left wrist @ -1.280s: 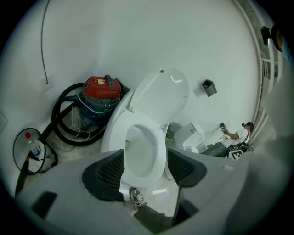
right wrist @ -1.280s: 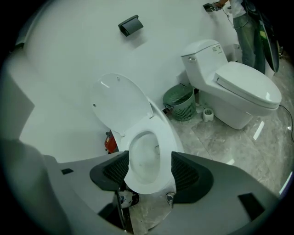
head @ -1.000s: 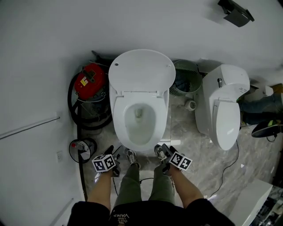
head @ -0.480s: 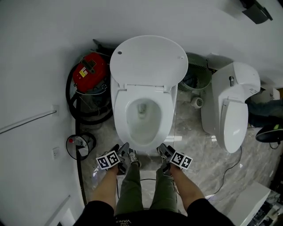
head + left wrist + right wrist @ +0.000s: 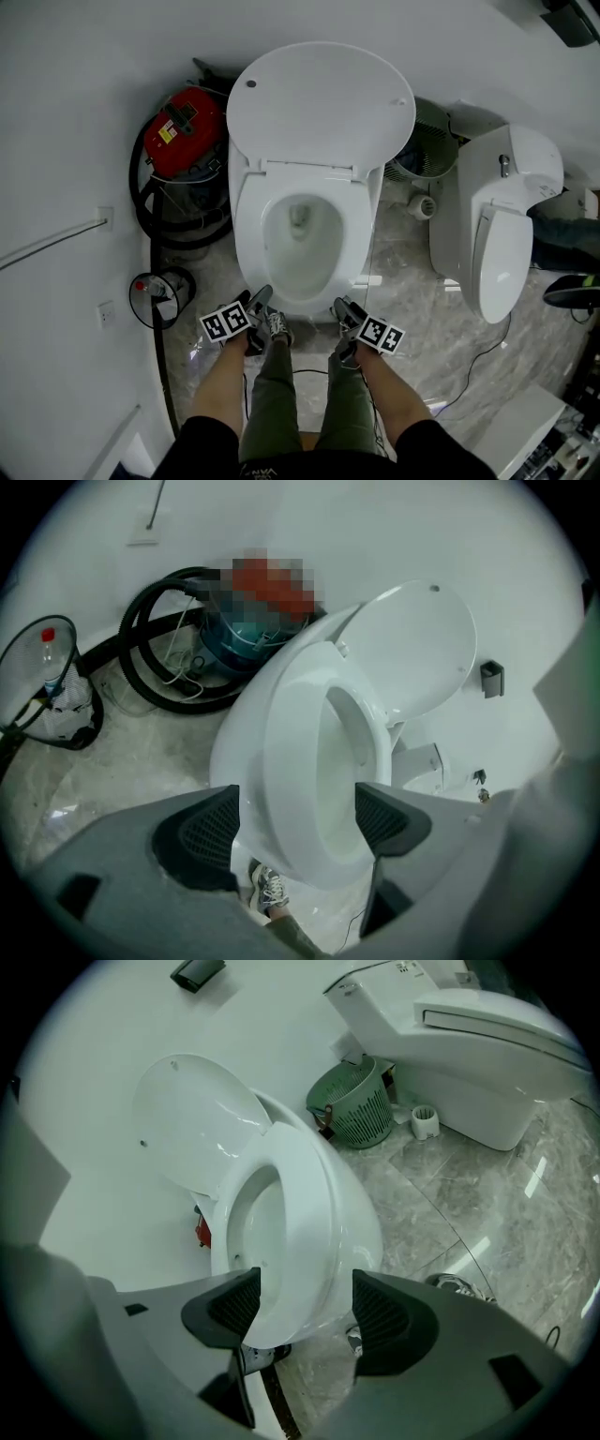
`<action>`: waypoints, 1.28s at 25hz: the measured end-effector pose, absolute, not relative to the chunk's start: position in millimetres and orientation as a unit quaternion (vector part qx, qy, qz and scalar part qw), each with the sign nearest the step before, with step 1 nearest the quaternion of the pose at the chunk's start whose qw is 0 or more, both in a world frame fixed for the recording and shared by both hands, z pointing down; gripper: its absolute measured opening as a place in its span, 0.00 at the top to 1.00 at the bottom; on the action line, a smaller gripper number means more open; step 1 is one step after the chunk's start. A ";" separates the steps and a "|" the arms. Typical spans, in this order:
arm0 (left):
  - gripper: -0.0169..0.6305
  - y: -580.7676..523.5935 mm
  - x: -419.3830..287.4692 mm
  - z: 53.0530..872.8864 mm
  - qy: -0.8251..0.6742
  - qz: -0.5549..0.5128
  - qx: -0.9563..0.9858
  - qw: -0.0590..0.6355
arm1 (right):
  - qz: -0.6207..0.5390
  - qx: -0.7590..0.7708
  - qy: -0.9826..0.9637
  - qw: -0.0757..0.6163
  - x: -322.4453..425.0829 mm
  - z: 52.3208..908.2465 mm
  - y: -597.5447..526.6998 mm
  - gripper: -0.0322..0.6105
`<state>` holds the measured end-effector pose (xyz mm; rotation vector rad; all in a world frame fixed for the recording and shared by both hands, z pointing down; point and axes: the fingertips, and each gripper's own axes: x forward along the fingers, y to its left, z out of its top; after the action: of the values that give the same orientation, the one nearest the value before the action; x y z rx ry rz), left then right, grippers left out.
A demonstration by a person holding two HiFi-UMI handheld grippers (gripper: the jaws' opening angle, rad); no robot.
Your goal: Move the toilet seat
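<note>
A white toilet stands in the middle of the head view with its lid raised against the wall and its seat lying flat on the bowl. My left gripper is at the bowl's front left. Its jaws have just been opening, and the seat's front edge lies between them, clear of both pads. My right gripper is at the front right, open, with the seat's rim between its pads and not pressed. The left gripper and the right gripper both point down at the rim.
A red vacuum with a black hose sits left of the bowl. A green basket, a small roll and a second toilet are to the right. The person's shoes stand at the bowl's foot on the marble floor.
Both grippers have sunk and come in to the bowl's front rim. The left gripper has rolled and its jaws stand wider. The toilet fills more of the head view.
</note>
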<state>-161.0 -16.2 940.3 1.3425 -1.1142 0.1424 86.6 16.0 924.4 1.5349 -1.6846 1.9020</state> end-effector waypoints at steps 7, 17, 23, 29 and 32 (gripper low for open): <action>0.36 -28.1 -149.4 943.0 -0.487 0.066 0.594 0.637 | 0.641 0.515 -0.563 0.085 79.7 935.9 8.5 0.46; 0.49 -23.9 -157.3 933.6 -0.440 0.038 0.578 0.686 | 0.650 0.506 -0.561 0.081 68.7 941.3 13.0 0.42; 0.44 -24.7 -157.9 911.4 -0.429 0.001 0.590 0.684 | 0.652 0.505 -0.562 0.053 63.0 928.4 11.0 0.39; 0.44 -24.2 -159.1 887.4 -0.422 -0.016 0.599 0.680 | 0.651 0.499 -0.572 0.023 57.7 904.4 8.0 0.39; 0.44 -24.7 -158.6 874.6 -0.422 -0.022 0.602 0.678 | 0.645 0.501 -0.578 0.002 56.5 887.1 4.6 0.40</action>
<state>-158.6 -24.7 874.6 1.3520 -0.9475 -0.0503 56.5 4.6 887.1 1.5706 -1.8121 2.0230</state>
